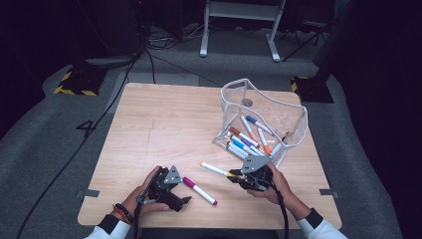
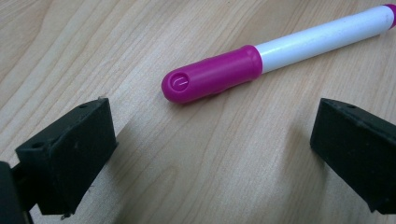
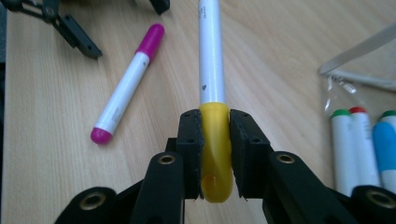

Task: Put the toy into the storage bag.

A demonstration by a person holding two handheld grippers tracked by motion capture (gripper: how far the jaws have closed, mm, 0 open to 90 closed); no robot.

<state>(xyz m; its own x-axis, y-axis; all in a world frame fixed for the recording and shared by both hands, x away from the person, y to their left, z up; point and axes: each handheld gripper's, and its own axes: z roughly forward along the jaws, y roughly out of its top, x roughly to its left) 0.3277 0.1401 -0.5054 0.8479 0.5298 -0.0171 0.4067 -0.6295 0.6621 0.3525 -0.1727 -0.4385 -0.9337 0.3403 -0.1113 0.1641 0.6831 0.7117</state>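
The right claw (image 3: 215, 154) clamps the yellow-capped marker (image 3: 212, 70); the left claw (image 2: 210, 154), apart, faces the magenta marker (image 2: 261, 60) beside it.

High view: sitting above the person's side, looking forward and down over the whole wooden table (image 1: 164, 124), from well back. Left gripper view: hovering very near the tabletop, facing the magenta-capped marker (image 2: 243, 65). Right gripper view: looking along its jaws at the yellow-capped marker (image 3: 214, 93), close in, also taking in the magenta-capped marker, which all three views are sharing.
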